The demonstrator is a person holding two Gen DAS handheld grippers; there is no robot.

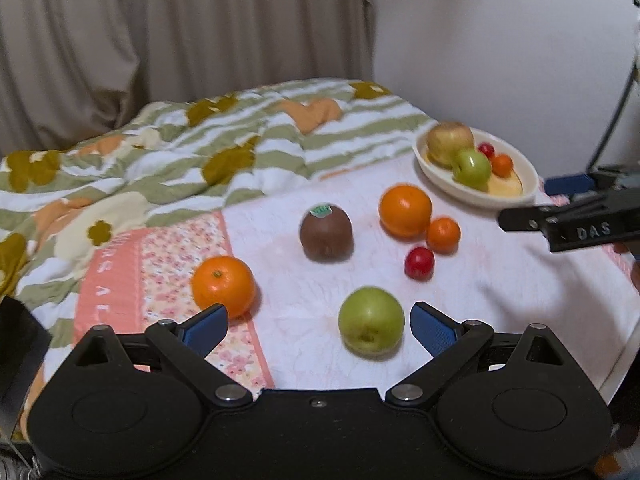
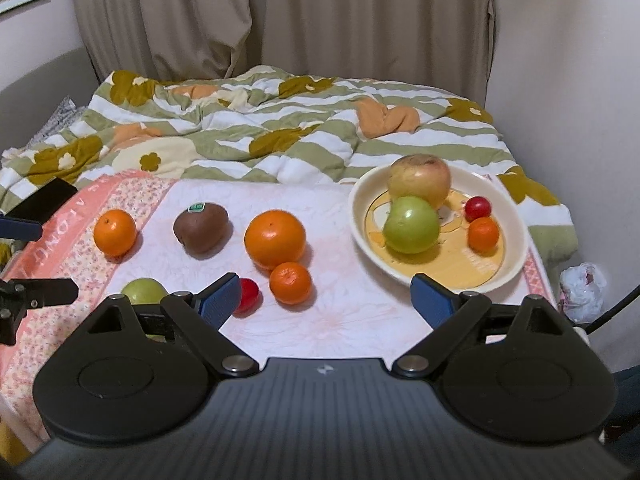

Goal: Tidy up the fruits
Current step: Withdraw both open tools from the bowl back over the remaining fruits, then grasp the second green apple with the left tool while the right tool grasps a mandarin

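Loose fruit lies on a white and pink cloth (image 1: 500, 300): a green apple (image 1: 371, 326), an orange (image 1: 223, 286), a brown kiwi (image 1: 326, 232), a big orange (image 1: 405, 211), a small mandarin (image 1: 443, 235) and a red cherry tomato (image 1: 419, 263). A cream bowl (image 2: 516, 240) holds a yellow-red apple (image 2: 420, 180), a green apple (image 2: 411, 224), a red tomato (image 2: 477, 208) and a mandarin (image 2: 483, 234). My left gripper (image 1: 320, 328) is open, the green apple just inside its right finger. My right gripper (image 2: 324, 300) is open over bare cloth, left of the bowl.
A rumpled green-striped flowered quilt (image 2: 280, 128) covers the bed behind the cloth. Curtains (image 2: 280, 12) and a wall stand beyond. A white plastic bag (image 2: 582, 286) and a cable sit off the bed's right side. A dark flat object (image 2: 42, 198) lies at the left.
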